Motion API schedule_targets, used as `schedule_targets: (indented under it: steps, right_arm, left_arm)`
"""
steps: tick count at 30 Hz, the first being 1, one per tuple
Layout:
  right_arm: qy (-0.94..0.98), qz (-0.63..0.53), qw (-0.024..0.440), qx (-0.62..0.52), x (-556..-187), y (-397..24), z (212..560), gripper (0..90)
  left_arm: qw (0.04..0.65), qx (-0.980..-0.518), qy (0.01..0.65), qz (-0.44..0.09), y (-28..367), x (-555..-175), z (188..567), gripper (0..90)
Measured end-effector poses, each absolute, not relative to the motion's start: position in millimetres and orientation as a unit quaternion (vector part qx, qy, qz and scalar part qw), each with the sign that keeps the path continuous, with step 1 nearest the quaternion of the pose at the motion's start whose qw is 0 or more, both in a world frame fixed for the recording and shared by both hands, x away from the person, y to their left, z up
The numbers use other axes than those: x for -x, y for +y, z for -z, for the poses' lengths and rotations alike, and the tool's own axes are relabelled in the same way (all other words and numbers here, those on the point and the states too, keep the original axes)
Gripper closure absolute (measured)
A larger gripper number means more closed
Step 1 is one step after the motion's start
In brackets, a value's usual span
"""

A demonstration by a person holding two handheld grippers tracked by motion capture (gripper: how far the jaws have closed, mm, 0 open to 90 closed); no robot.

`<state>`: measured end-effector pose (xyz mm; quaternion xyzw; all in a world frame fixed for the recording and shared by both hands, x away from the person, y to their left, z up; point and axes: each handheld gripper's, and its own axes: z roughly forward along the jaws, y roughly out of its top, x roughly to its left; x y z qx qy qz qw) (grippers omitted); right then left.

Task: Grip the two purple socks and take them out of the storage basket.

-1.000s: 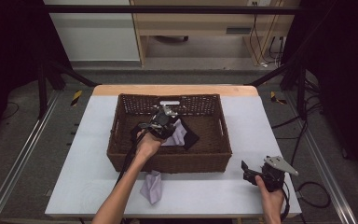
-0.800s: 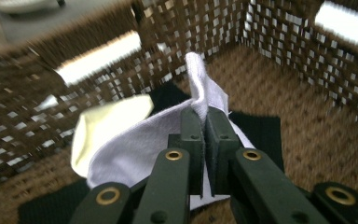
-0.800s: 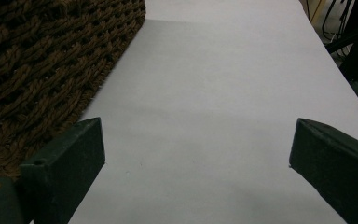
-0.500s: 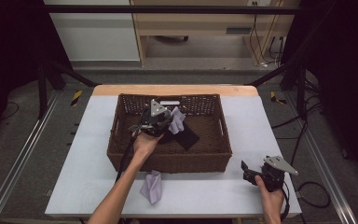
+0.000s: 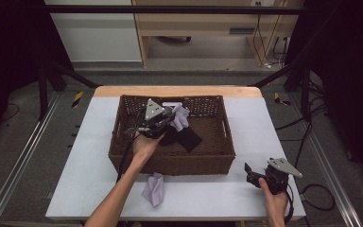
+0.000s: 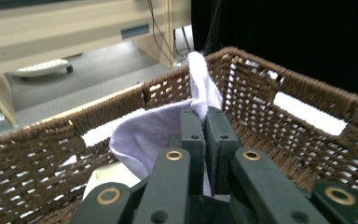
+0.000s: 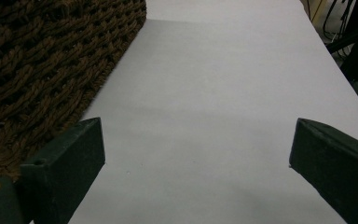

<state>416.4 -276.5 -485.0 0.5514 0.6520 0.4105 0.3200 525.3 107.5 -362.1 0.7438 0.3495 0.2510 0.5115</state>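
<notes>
A brown wicker basket (image 5: 118, 142) stands on the white table (image 5: 264, 123). My left gripper (image 5: 171, 116) hangs over the basket's inside, shut on a pale lilac cloth (image 5: 181, 116) that it holds up off the bottom. In the left gripper view the cloth (image 6: 144, 133) is pinched between the closed jaws and drapes against the basket wall (image 6: 270, 100). A dark cloth (image 5: 184, 137) lies on the basket floor. A second lilac cloth (image 5: 154, 189) lies on the table in front of the basket. My right gripper (image 5: 250, 174) rests open near the table's front right, with bare table (image 7: 205, 116) between its jaws.
The basket's corner (image 7: 51, 56) is close on the left of the right gripper view. A white item (image 5: 171, 104) sits by the basket's far wall. Beyond the table are a wooden bench (image 5: 208, 28) and cables on the floor (image 5: 319, 194).
The left gripper has lifted the lilac cloth off the dark cloth and carried it up and toward the basket's far side. The right gripper has stayed put.
</notes>
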Motion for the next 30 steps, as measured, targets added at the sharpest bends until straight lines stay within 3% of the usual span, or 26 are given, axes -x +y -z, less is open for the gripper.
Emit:
schedule_targets:
  steps: [30]
  right_arm:
    - [0.652, -0.410, 0.322, -0.551, -416.3, -276.4, 485.1, 3.8]
  left_arm:
    - [0.583, -0.725, 0.271, -0.247, 169.0, -420.0, 308.3, 86.1]
